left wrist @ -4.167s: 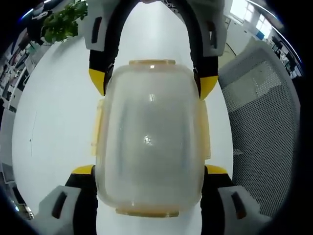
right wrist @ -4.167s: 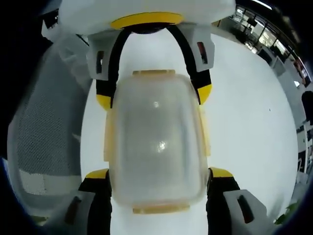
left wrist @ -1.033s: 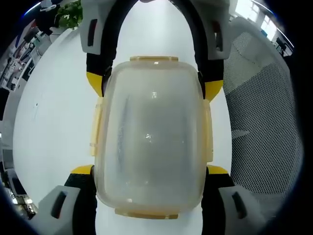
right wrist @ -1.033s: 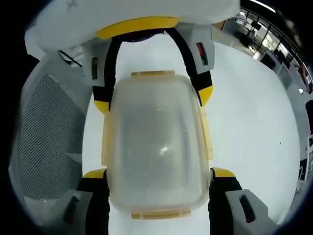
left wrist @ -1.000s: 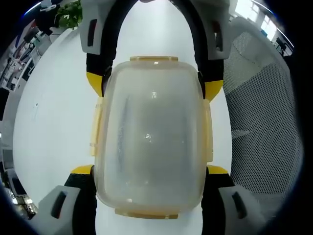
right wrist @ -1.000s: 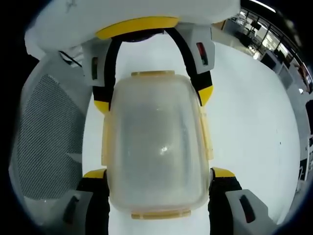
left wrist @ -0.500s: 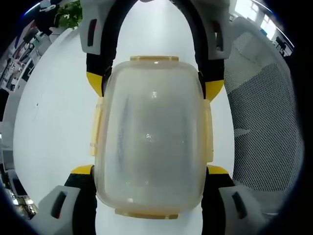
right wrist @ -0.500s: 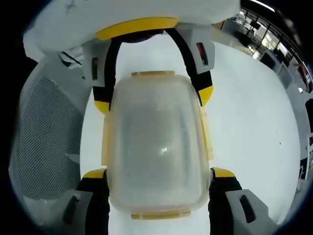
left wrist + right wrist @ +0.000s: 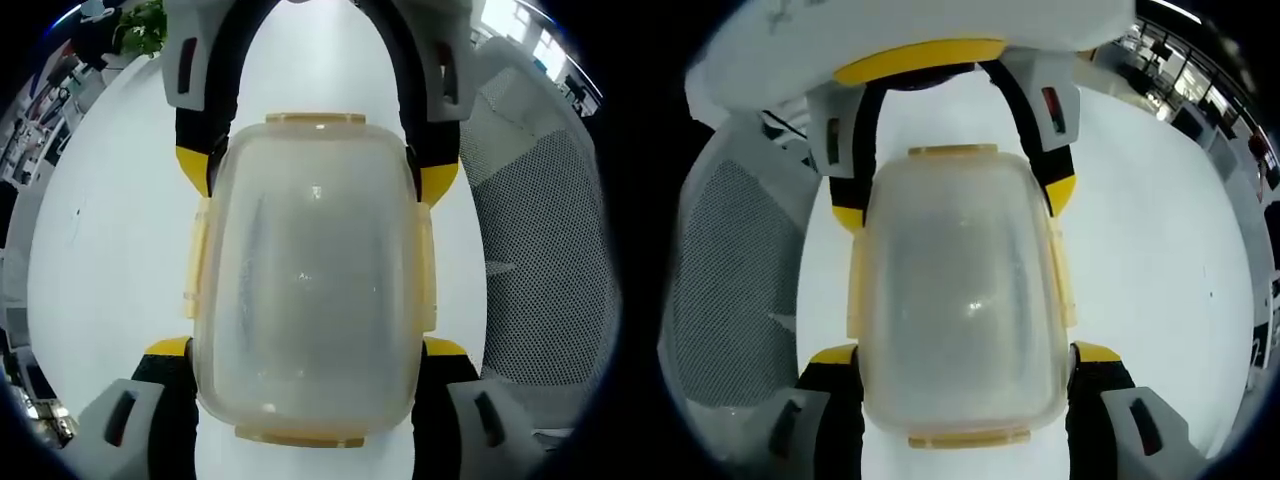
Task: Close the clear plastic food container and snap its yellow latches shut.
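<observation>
Almost nothing differs from the frame half a second ago: in the left gripper view the mesh chair back [image 9: 545, 250] has slid slightly, which is the camera drifting, while the container [image 9: 310, 280] sits exactly where it did between the jaws.

The left claw [image 9: 310, 350] is spread wide, its two yellow-tipped jaws lying against the container's two long sides near its close end. From the far end the right claw [image 9: 315, 180] reaches in opposite it, its yellow tips against the container's far corners. In the right gripper view the arrangement mirrors: the right claw [image 9: 965, 355] is spread wide around the container [image 9: 960, 300] at its near end, and the left claw [image 9: 950, 205] meets it from the far end. Whether the jaws actually press the plastic or merely flank it, I cannot tell.

The clear container has its lid on, and the yellow latches [image 9: 197, 262] along its sides lie flat against the body.

Beneath it is a plain white counter [image 9: 110, 230]. To the right of the left claw stands the grey mesh chair; the same chair [image 9: 730, 290] lies left of the right claw. A green plant [image 9: 140, 25] shows far off to the left claw's upper left, with office windows [image 9: 1175, 65] beyond the counter.
</observation>
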